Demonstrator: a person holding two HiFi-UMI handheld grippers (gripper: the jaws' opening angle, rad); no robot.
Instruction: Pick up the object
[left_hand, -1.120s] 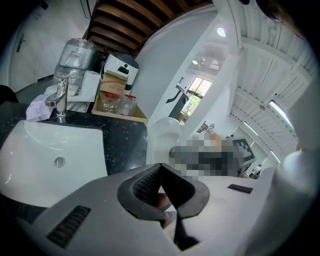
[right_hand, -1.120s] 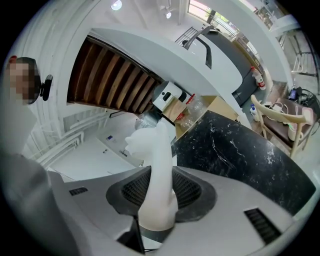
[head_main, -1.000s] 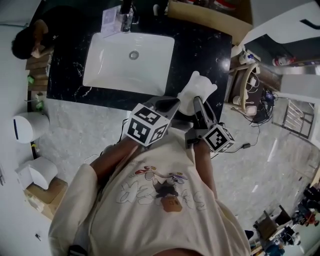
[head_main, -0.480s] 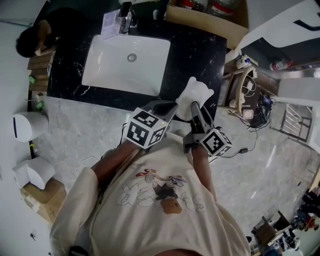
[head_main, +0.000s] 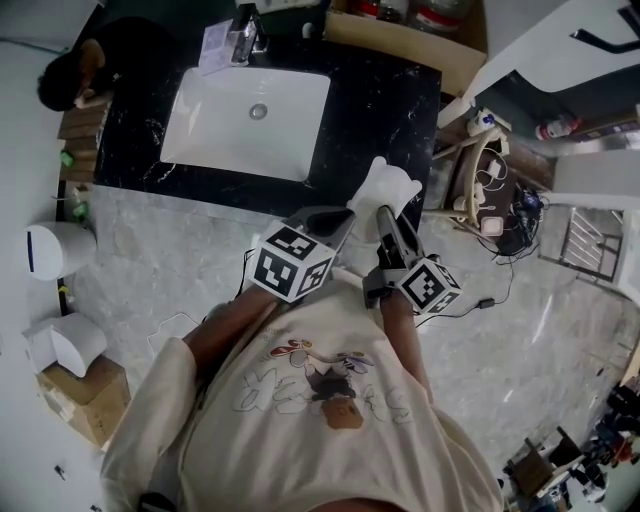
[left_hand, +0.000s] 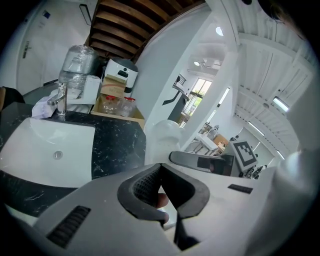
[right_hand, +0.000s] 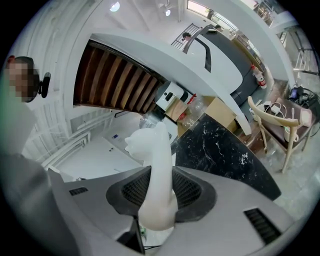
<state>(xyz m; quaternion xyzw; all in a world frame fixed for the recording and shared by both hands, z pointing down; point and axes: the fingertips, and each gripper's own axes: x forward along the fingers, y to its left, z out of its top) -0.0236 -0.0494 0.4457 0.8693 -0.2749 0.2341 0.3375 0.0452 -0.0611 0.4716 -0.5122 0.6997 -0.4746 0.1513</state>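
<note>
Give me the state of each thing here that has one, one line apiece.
Right tongs, shut on the white object.
The white object, gripped between the pads, sticking out past the tips.
Left tongs, shut, nothing between them.
Tap, no water seen running.

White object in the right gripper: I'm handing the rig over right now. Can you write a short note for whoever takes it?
Grippers: the right gripper is shut on the white object, which sticks out past the jaws. The left gripper is shut and holds nothing, close beside the right one.
Position: both are in front of the person, by the front edge of the black counter; the white sink is off to the left.
Done: object gripped and, as far as I can tell, lifted off any surface.
Left: hold the grip steady; no set-down place is evident.
</note>
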